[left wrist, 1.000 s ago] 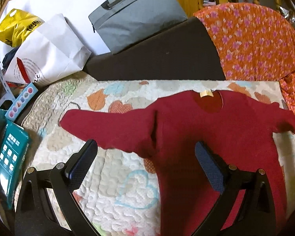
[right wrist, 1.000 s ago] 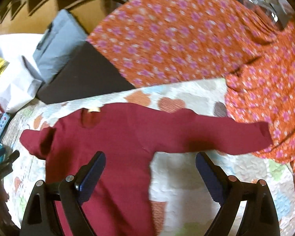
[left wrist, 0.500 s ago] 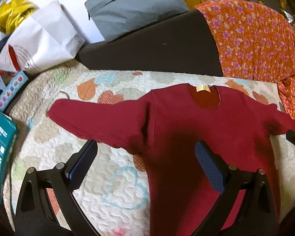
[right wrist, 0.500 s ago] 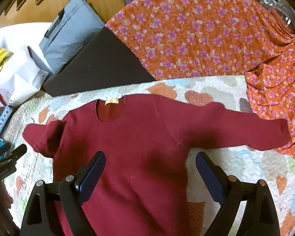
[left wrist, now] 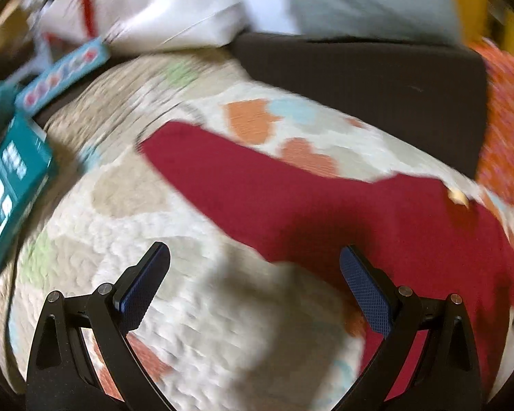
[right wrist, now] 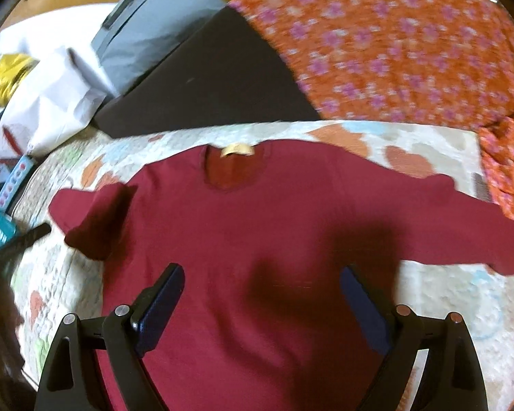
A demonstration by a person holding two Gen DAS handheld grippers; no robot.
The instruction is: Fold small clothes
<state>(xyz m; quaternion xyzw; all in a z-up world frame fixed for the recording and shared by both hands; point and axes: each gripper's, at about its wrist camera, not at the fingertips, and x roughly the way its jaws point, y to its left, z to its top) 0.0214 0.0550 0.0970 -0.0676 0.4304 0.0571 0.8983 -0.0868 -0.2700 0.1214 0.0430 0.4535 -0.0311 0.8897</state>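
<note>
Teal printed box (left wrist: 8, 185) at nine o'clock, left gripper (left wrist: 255, 282) with fingers spread apart and empty above a heart-patterned quilted cover (left wrist: 195, 308), dark red long-sleeved top (right wrist: 257, 239) lying flat with sleeves out, right gripper (right wrist: 262, 294) likewise parted over its chest, orange floral cloth (right wrist: 394, 51) at one o'clock

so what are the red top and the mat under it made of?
Red top: soft matte knit, likely cotton jersey; it lies limp and flat with no sheen. Mat: quilted padded fabric, shown by its puffy stitched texture and printed hearts. Fibre cannot be confirmed for either.
</note>
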